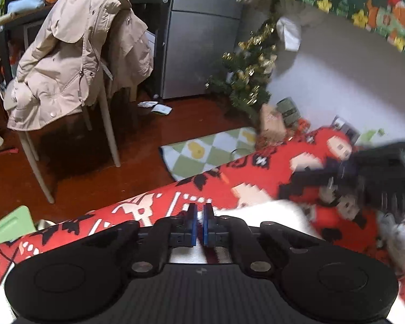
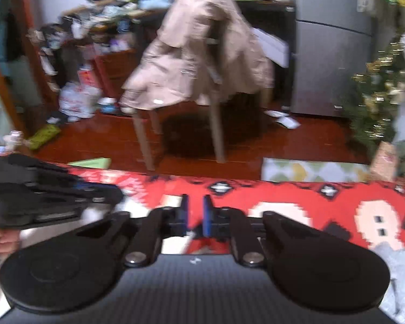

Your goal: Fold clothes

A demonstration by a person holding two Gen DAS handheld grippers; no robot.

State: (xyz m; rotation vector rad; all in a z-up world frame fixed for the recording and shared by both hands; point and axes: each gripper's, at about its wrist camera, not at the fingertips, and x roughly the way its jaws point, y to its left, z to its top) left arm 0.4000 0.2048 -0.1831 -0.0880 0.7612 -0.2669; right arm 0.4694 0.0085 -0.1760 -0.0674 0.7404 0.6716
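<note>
A white garment (image 1: pixel 256 212) lies on a red patterned blanket (image 1: pixel 148 202). My left gripper (image 1: pixel 200 216) is low over the blanket's near edge, its blue pads shut with a sliver of the white cloth between them. To its right, over the blanket, the right gripper's black body (image 1: pixel 378 167) shows as a blur. In the right wrist view my right gripper (image 2: pixel 195 212) is shut close above the blanket (image 2: pixel 297 191). A white strip of the garment (image 2: pixel 172 244) runs up between its pads. The left gripper (image 2: pixel 113 197) sits just to its left, held by a hand (image 2: pixel 2 240).
A chair draped with a beige coat (image 1: pixel 75 54) stands on the wooden floor beyond the blanket. A grey fridge (image 1: pixel 202 40), a small Christmas tree (image 1: pixel 248 81) and a checkered mat (image 1: pixel 210 151) are further back. A grey cloth (image 2: pixel 402 270) lies at right, a cluttered table (image 2: pixel 108 19) at back left.
</note>
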